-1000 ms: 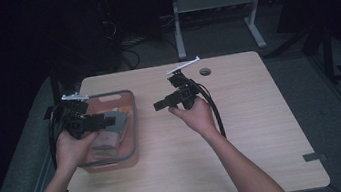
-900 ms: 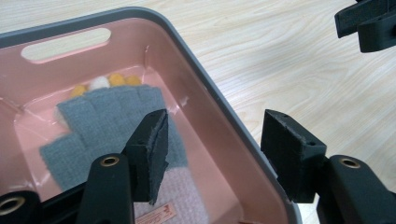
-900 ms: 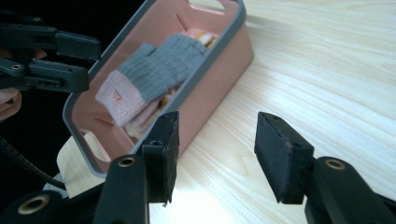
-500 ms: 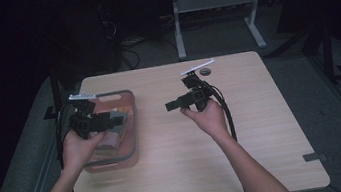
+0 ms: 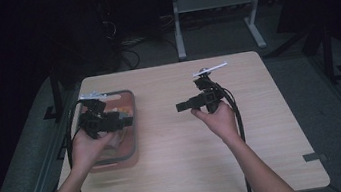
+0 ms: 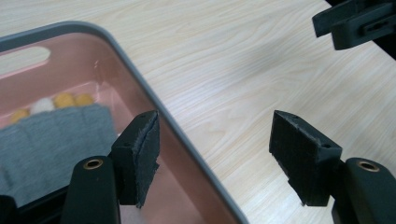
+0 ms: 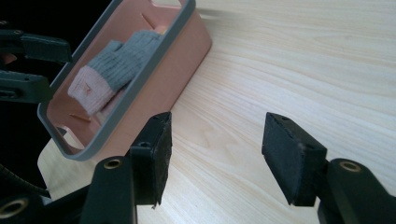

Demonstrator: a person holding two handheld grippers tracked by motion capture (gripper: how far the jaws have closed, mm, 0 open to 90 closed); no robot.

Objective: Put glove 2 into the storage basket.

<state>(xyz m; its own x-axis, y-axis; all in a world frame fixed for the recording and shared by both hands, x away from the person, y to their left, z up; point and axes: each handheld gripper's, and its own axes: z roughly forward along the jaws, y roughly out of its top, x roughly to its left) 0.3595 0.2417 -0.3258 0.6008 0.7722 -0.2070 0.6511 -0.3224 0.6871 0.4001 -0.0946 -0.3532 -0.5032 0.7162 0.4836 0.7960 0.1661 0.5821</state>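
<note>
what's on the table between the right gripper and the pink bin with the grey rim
Nothing: bare wooden table separates right gripper and pink bin, seen from high view.

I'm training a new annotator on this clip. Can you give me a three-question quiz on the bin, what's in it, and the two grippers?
1. True or false: the left gripper holds the grey sock.
2. Where does the pink bin stand? A) the table's left side B) its right side C) the floor
3. Fill in: between the right gripper's jaws lies bare ____.

Key: 1. False; its jaws are open, empty, astride the bin's rim. 2. A. 3. Table; its jaws have just been opening.
</note>
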